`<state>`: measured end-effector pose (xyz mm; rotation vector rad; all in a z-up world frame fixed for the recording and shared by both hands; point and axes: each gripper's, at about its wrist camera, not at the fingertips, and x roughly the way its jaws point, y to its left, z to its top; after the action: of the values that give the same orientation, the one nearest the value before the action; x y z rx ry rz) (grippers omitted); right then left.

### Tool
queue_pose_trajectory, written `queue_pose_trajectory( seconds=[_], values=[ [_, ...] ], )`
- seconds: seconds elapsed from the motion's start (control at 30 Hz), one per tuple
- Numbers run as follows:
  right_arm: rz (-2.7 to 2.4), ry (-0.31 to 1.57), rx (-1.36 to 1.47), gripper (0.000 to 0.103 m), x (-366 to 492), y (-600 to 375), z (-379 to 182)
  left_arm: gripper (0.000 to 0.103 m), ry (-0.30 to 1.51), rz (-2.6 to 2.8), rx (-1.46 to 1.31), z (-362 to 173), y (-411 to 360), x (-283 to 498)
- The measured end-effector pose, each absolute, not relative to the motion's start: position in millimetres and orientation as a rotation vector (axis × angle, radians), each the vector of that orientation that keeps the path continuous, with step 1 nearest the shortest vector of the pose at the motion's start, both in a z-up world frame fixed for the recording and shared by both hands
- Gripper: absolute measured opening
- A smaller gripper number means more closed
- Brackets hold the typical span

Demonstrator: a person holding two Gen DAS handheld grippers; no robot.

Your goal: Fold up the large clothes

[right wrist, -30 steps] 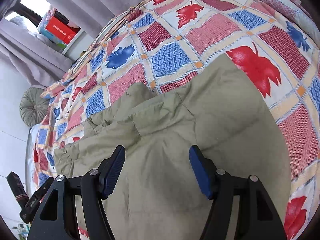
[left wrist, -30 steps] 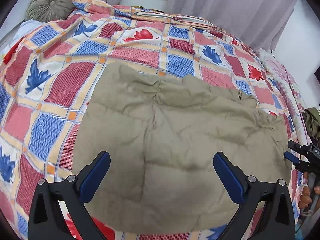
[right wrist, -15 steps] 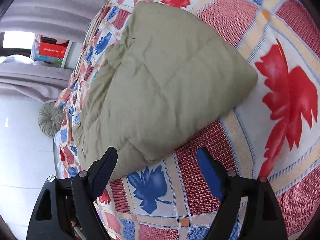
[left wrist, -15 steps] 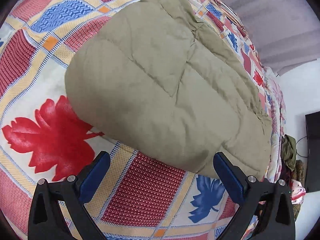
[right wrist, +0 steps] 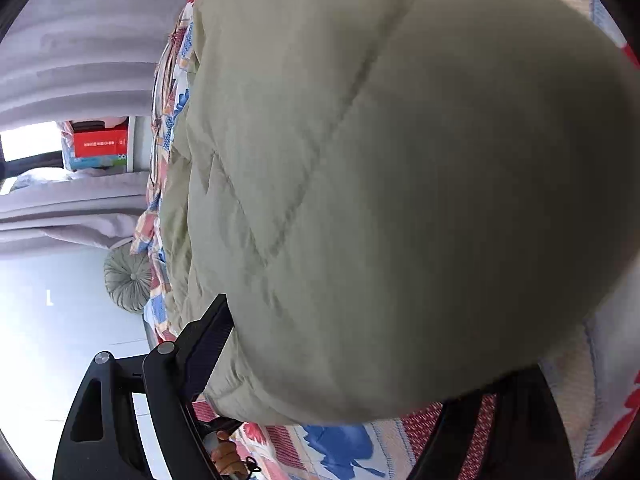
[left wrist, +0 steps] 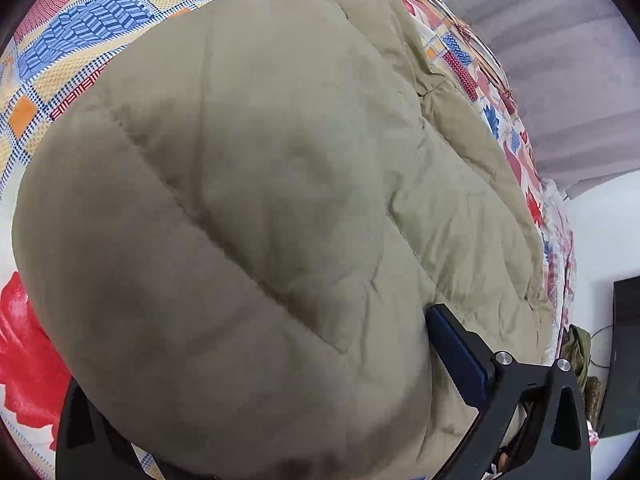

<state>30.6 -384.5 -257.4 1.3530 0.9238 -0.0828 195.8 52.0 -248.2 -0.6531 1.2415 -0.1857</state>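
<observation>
A large olive-green padded garment [left wrist: 256,208] lies folded on a patchwork bedspread [left wrist: 72,40]. It fills the left wrist view and the right wrist view [right wrist: 380,200]. My left gripper [left wrist: 280,392] is open with its jaws wide around the near edge of the garment; one blue-padded finger [left wrist: 456,356] shows on top, the other is hidden under the fabric. My right gripper [right wrist: 360,380] is open too, straddling the garment's near edge; its left finger [right wrist: 208,344] shows, the right one is mostly hidden.
The bedspread [right wrist: 328,448] has red and blue leaf prints. A round grey-green cushion [right wrist: 128,276] lies at the head of the bed. Grey curtains [left wrist: 560,60] and a red box [right wrist: 100,144] on a shelf stand beyond. Dark clothes [left wrist: 580,352] lie off the bed's side.
Both grippers have dropped low and pushed in from opposite sides onto the garment's edge. The garment now fills both views and covers one finger of each gripper.
</observation>
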Motion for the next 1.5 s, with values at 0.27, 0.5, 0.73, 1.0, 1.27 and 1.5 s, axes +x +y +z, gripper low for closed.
queue_pose_trajectory(
  seconds=[0.27,0.5,0.73,1.0,1.27,1.5],
  values=[
    [-0.077,0.897,1.456,0.069,41.8,-381.5,-269.8,0.025,1.209,-0.228,-0.609,-227.1,49.6,199.6],
    [-0.023,0.871,1.442,0.027,34.4,-374.6,-251.6,0.021,1.168,-0.284,-0.482,-189.8,49.1,177.8],
    [0.019,0.911,1.424,0.026,-2.7,-357.7,-233.6,0.021,1.203,-0.342,-0.468,-175.0,71.8,124.8],
    [0.010,0.977,1.441,0.026,-67.1,-335.4,-229.2,0.021,1.328,-0.390,-0.496,-182.2,110.0,36.7],
    [-0.072,1.053,1.458,0.035,-108.5,-320.7,-244.0,0.056,1.432,-0.273,-0.435,-203.5,122.8,-3.8],
    [-0.171,1.143,1.287,0.076,-100.4,-323.5,-215.3,0.057,1.462,-0.308,-0.293,-174.5,137.1,-22.4]
  ],
)
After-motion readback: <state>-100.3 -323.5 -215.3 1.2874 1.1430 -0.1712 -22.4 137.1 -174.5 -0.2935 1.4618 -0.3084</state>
